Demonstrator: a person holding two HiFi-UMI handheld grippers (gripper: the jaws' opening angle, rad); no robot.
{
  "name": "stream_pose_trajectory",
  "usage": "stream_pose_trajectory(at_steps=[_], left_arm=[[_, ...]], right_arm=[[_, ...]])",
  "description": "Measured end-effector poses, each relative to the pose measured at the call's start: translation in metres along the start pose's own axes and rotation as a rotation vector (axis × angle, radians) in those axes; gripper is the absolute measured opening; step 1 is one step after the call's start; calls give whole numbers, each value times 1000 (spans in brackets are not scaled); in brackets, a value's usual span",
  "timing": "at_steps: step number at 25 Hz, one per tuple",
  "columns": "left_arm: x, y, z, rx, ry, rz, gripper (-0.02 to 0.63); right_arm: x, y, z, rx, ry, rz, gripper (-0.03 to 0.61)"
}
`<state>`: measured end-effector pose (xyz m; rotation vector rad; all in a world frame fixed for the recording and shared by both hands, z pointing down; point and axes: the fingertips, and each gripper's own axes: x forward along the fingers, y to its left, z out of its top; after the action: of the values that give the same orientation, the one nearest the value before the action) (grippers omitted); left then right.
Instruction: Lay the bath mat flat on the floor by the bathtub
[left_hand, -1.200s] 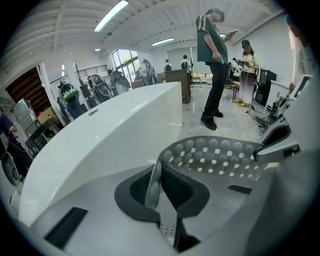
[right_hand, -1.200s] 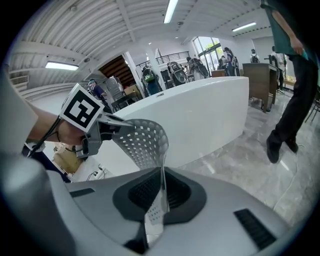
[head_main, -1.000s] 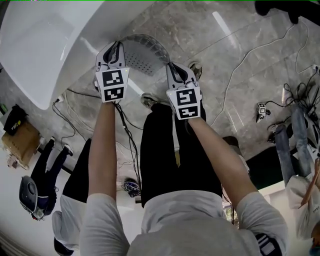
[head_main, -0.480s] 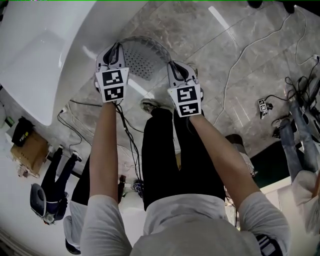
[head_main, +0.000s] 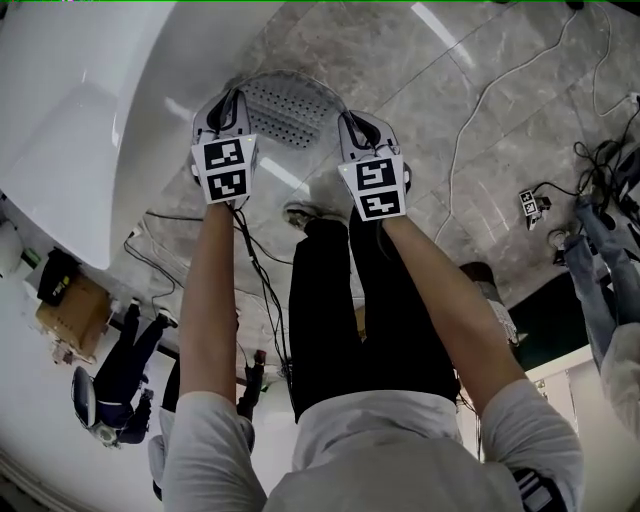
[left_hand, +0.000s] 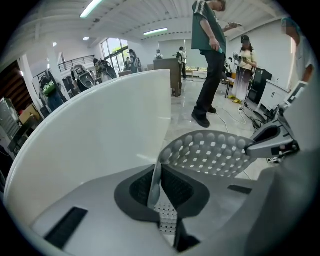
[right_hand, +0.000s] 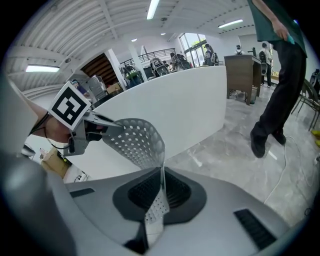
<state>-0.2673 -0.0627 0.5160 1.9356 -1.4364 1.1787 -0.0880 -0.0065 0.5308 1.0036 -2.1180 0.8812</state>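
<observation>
A grey perforated bath mat (head_main: 285, 108) hangs stretched between my two grippers above the marble floor (head_main: 470, 60), next to the white bathtub (head_main: 80, 110). My left gripper (head_main: 228, 108) is shut on one edge of the bath mat (left_hand: 210, 152), which runs up between its dark pads. My right gripper (head_main: 356, 130) is shut on the other edge of the mat (right_hand: 137, 142). In the right gripper view the left gripper (right_hand: 82, 127) holds the far end, in front of the bathtub wall (right_hand: 185, 110).
White cables (head_main: 500, 95) trail over the floor at the right, near a small marker cube (head_main: 529, 203). Black cables (head_main: 165, 220) lie by the tub's foot. My own shoe (head_main: 300, 213) stands just below the mat. People stand at the lower left and right edge.
Both grippers have moved forward and down with the mat held between them. The mat now hangs closer to the tub and floor. The jaws have stayed as they were.
</observation>
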Motion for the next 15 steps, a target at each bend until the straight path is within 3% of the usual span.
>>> stream_pose_trajectory(at_steps=[15], left_arm=[[41, -26, 24, 56, 33, -48, 28]], right_arm=[[11, -45, 0, 41, 15, -37, 18]])
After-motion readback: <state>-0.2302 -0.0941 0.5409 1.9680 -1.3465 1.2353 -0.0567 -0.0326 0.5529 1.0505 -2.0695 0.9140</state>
